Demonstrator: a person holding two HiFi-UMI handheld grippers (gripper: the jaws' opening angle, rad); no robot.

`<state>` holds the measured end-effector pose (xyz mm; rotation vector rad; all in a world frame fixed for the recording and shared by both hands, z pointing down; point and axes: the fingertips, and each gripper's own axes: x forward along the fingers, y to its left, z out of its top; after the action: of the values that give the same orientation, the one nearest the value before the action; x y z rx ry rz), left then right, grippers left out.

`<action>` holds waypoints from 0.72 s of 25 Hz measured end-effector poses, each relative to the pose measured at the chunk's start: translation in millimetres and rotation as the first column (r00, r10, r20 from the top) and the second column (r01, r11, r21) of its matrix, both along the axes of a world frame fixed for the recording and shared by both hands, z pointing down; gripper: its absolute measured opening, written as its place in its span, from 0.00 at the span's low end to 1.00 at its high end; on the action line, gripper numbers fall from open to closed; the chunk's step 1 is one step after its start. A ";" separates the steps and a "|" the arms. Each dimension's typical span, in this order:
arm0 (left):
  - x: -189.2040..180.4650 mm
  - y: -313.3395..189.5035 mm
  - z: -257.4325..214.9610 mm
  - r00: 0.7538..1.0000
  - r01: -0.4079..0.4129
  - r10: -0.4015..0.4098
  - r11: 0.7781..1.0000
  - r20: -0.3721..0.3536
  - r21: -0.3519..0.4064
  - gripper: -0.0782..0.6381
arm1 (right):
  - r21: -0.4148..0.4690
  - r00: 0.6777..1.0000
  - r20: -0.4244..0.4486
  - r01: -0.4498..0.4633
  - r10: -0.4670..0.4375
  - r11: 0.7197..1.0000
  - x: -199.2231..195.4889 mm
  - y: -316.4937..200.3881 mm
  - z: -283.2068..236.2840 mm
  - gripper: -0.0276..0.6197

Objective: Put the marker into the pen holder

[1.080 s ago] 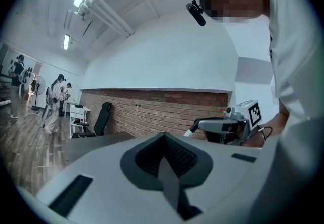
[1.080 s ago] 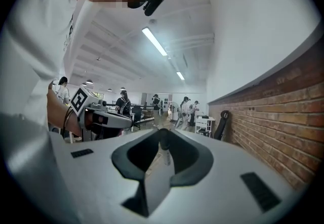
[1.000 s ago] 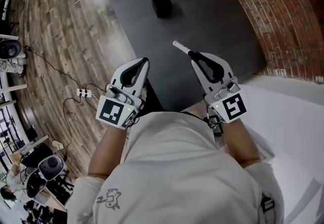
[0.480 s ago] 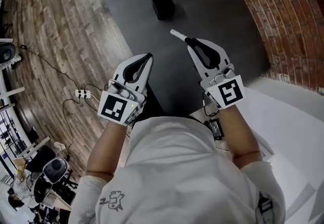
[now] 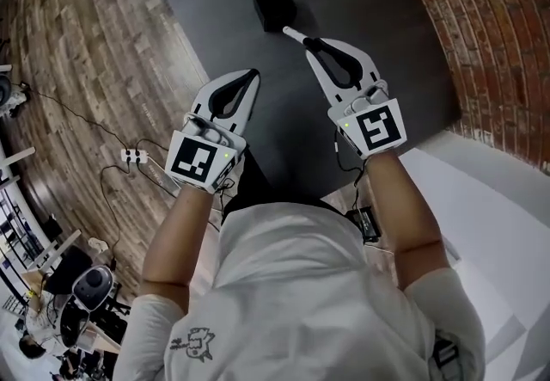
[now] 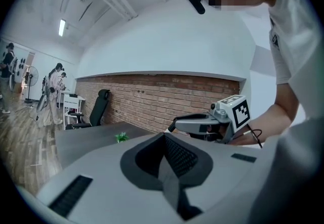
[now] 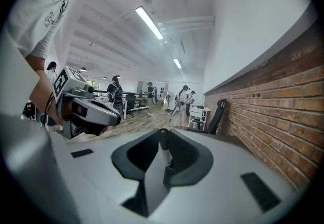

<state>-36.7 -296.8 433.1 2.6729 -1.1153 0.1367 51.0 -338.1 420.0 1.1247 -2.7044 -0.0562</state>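
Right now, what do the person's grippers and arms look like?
Both the left gripper and right gripper have light grey tapering shells with black jaw linings. Each carries a white cube with black square markers and a green light. A thin black cable trails from the right one. The shirt is white, short-sleeved.

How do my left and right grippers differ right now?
The right gripper is clamped on the marker; the left gripper is shut on nothing. The right reaches nearer the pen holder; the left sits farther back. Both point the same way.
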 end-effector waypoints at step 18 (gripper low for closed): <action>-16.9 -47.5 45.3 1.000 0.005 -0.004 0.999 0.016 -0.048 0.12 | -0.090 0.997 -0.052 -0.067 0.062 0.994 -18.8 -89.5 90.2 0.15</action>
<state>-53.7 -344.3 478.4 2.6314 -1.1081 0.1819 32.2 -427.6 510.1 1.1671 -2.5975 0.0490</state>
